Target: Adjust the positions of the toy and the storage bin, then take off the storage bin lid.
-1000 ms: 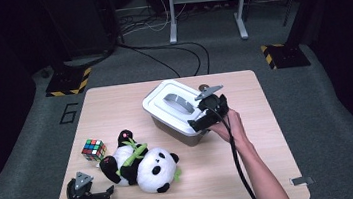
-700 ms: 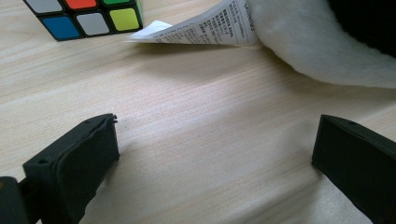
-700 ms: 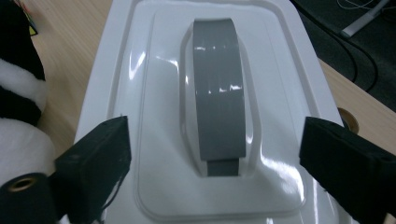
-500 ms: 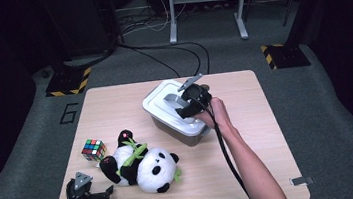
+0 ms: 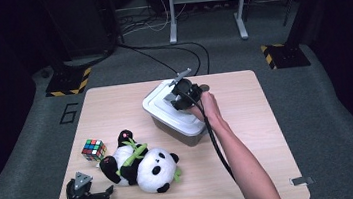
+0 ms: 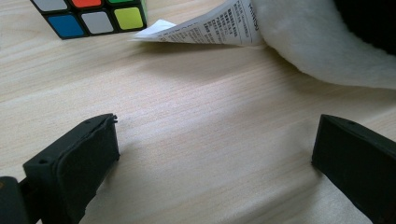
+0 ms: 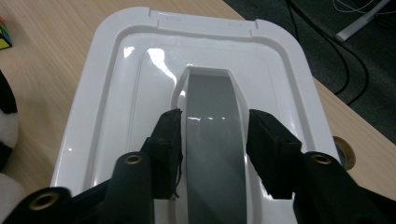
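The white-lidded box (image 5: 176,114) sits on the bench (image 5: 269,134) a little toward one o'clock of its centre, lid (image 7: 140,84) still on. The right gripper (image 7: 215,135) is over it, and its fingers (image 7: 168,140) have just been closing around the grey handle (image 7: 212,154) in the lid's recess; they flank it closely, though whether they press on it I cannot tell. Lifting the lid looks yet to come. At seven o'clock the left gripper (image 5: 87,192) rests wide open, holding nothing, near a panda toy (image 5: 144,163) and a puzzle cube (image 5: 93,149). The pale wooden bench stands on grey carpet, with cables, hazard-striped feet and a metal stand behind.
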Tool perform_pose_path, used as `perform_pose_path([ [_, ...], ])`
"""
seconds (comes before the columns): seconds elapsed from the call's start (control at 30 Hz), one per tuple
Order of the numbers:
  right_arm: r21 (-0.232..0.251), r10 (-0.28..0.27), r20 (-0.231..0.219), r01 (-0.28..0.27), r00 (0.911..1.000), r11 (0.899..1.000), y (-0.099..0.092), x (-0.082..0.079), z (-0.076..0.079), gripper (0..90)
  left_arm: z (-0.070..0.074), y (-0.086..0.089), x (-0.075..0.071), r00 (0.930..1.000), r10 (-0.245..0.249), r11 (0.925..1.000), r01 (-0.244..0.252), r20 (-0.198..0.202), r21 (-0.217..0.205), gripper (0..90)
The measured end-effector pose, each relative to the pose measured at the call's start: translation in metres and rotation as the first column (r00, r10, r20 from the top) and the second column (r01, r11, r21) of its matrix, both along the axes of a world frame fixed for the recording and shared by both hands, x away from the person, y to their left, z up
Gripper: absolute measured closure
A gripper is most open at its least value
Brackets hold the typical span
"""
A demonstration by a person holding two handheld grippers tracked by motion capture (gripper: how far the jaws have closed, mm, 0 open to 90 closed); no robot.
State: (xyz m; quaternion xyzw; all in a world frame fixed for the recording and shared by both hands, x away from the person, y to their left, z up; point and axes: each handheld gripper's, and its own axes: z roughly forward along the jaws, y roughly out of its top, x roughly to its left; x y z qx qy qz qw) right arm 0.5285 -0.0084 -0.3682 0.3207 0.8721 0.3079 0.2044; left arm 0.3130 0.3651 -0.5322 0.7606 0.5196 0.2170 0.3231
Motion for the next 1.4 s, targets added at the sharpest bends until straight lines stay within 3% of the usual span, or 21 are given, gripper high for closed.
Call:
perform_pose_path([
  [0.1, -0.012, 0.003, -0.005, -0.003, 1.0, 1.0, 0.003, 0.001, -0.005, 65.3, 0.0, 0.0, 0.0, 1.0, 0.0, 1.0, 0.0, 0.0, 0.0, 0.5],
  [0.23, -0.008, 0.007, 0.006, -0.007, 1.0, 1.0, 0.004, 0.0, -0.007, 66.2, 0.0, 0.0, 0.0, 1.0, 0.0, 1.0, 0.0, 0.0, 0.0, 0.5],
  [0.5, 0.02, 0.038, -0.031, -0.037, 0.9988, 0.999, 0.003, -0.002, -0.006, 66.7, 0.0, 0.0, 0.0, 1.0, 0.0, 1.0, 0.0, 0.0, 0.0, 0.5],
  [0.87, 0.042, 0.073, -0.069, -0.07, 0.9949, 0.997, 0.01, -0.022, -0.005, 66.8, 0.0, 0.0, -0.001, 1.0, -0.003, 1.0, 0.003, -0.005, 0.003, 0.6],
  [1.13, 0.044, 0.066, -0.04, -0.064, 0.997, 0.997, 0.01, -0.028, -0.001, 66.7, 0.0, 0.0, -0.001, 1.0, -0.001, 1.0, 0.001, -0.004, 0.003, 0.6],
  [1.4, 0.049, 0.044, 0.018, -0.045, 0.9988, 0.998, -0.001, -0.034, 0.019, 66.7, 0.0, 0.0, -0.001, 1.0, -0.001, 1.0, 0.001, -0.004, 0.003, 0.5],
])
